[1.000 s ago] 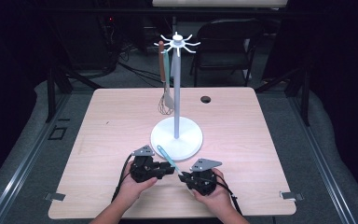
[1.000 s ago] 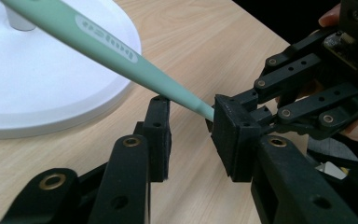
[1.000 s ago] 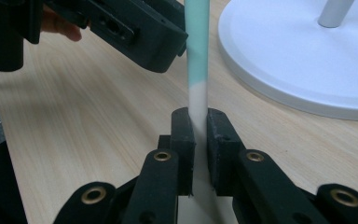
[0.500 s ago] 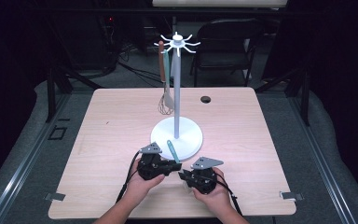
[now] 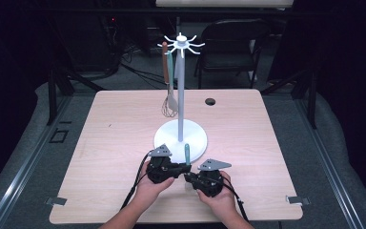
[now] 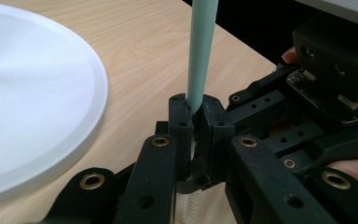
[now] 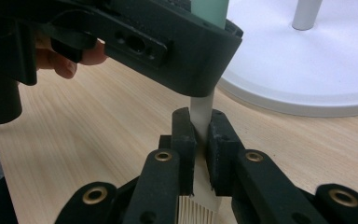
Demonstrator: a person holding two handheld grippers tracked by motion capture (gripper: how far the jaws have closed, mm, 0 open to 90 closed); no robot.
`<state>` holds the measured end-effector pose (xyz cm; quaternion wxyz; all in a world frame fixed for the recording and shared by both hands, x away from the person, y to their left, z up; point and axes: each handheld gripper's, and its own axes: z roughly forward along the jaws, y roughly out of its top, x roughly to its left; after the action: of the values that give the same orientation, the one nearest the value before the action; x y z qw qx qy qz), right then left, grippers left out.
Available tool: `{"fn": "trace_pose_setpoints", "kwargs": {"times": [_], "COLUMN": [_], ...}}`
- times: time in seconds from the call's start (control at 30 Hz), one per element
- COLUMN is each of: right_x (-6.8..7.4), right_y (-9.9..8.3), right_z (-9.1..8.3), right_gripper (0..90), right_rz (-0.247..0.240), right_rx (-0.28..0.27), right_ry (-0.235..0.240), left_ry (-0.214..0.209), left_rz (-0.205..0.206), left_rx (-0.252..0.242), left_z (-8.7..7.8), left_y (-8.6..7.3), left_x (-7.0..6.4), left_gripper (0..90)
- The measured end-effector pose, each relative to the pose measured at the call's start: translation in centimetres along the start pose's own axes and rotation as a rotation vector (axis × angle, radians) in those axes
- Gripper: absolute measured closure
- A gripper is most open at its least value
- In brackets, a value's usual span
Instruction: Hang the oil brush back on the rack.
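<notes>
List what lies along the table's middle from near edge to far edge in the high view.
Person's hands with the left tool and right tool closed on a green-handled brush → white round base of the stand → whisk hanging from the stand's top → black table hole.

You're working in a lab or recording studio setup, not a home. Your light wood table [image 5: 124,143] stands alone on grey carpet, with dark curtained walls all round. Behind it there's a black chair [image 5: 228,43], loose cables [image 5: 133,71] on the floor and dark equipment with a small red light [image 5: 113,19]. Metal rails [image 5: 24,167] run along the floor beside the table, and its front corners are bracketed down [image 5: 55,201].
</notes>
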<state>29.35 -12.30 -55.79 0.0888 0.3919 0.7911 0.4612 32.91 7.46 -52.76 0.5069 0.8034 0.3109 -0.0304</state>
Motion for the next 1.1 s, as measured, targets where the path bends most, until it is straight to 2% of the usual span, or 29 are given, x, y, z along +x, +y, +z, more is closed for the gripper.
{"fn": "trace_pose_setpoints", "kwargs": {"times": [0.2, 0.33, 0.6, 0.7, 1.1], "right_x": [-0.2, -0.3, -0.6, -0.7, -1.3], "right_y": [0.0, 0.0, -0.1, -0.1, 0.0], "right_z": [-0.1, -0.5, -1.3, -1.6, -2.1], "right_gripper": [81.9, 72.7, 60.9, 60.1, 58.6], "right_rz": [0.007, -0.002, -0.02, -0.014, -0.009], "right_rx": [-0.005, -0.01, -0.028, -0.043, -0.04], "right_ry": [-0.002, 0.0, 0.003, -0.005, -0.014], "left_ry": [0.0, -0.002, 0.012, 0.022, 0.048], "left_rz": [0.019, 0.027, 0.045, 0.051, 0.065], "left_rx": [0.011, 0.021, 0.028, 0.03, 0.036], "left_z": [0.2, 0.2, -0.6, -1.0, -2.4], "left_y": [0.3, 0.5, 1.3, 1.7, 2.9], "left_x": [-0.1, -0.1, 0.2, 0.4, 1.0], "left_gripper": [84.7, 84.8, 84.9, 84.9, 85.0]}}
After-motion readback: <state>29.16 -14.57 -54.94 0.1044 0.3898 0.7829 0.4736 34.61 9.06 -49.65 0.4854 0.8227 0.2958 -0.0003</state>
